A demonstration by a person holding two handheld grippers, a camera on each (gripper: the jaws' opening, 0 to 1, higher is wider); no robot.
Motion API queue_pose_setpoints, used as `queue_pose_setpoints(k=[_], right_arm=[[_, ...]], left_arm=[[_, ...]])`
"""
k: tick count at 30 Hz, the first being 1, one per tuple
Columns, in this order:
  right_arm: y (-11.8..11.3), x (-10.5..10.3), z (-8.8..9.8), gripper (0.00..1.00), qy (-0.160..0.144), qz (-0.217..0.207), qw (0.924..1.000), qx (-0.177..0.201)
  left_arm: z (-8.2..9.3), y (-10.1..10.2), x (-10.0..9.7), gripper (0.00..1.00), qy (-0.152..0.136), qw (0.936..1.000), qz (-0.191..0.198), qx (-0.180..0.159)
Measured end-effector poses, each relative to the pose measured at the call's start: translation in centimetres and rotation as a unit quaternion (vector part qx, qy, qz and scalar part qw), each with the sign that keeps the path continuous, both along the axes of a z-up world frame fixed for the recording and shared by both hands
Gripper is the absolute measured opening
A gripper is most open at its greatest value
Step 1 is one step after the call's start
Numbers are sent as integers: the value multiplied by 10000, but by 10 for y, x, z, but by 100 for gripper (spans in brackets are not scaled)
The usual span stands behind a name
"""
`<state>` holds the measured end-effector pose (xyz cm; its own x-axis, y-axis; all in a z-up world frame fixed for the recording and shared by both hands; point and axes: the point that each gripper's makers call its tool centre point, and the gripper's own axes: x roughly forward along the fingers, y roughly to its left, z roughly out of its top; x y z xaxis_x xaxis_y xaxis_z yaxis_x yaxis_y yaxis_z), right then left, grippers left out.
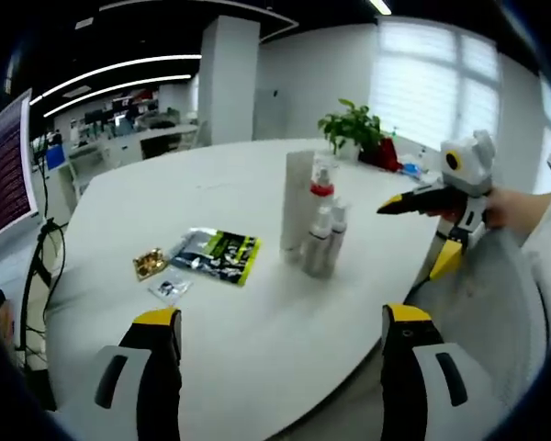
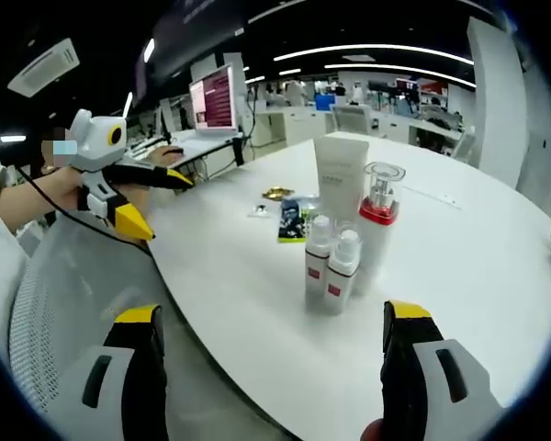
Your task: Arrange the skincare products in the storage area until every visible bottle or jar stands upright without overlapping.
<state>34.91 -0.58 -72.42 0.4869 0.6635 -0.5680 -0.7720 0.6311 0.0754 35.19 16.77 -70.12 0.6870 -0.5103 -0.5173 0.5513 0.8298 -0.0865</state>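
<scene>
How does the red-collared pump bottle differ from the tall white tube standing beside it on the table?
The pump bottle has a clear cap and a red collar; the white tube is plain white with faint print. The pump bottle is round with a narrower top, while the tube is flat-faced and wider towards its top. In the right gripper view the tube reaches slightly higher. Both stand upright in the same cluster on the white table.

I look across a large round-edged white table (image 1: 257,303) in an open-plan office. A square white column (image 1: 228,78) rises behind it, beside bright blinded windows (image 1: 422,78). Curved ceiling light strips (image 2: 376,50) glow overhead, and a lit pinkish computer monitor (image 2: 213,97) stands on distant desks.
</scene>
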Motion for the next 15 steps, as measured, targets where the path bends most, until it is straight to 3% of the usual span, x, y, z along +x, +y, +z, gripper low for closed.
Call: queue_pose_setpoints(k=[9, 15], right_arm=[[-1, -1, -6, 98, 89, 48, 9999, -66], [1, -5, -8, 99, 59, 197, 9995, -252]], left_arm=[[-1, 1, 3, 93, 70, 9999, 122, -65], [-3, -2, 5, 95, 109, 9999, -8, -79]])
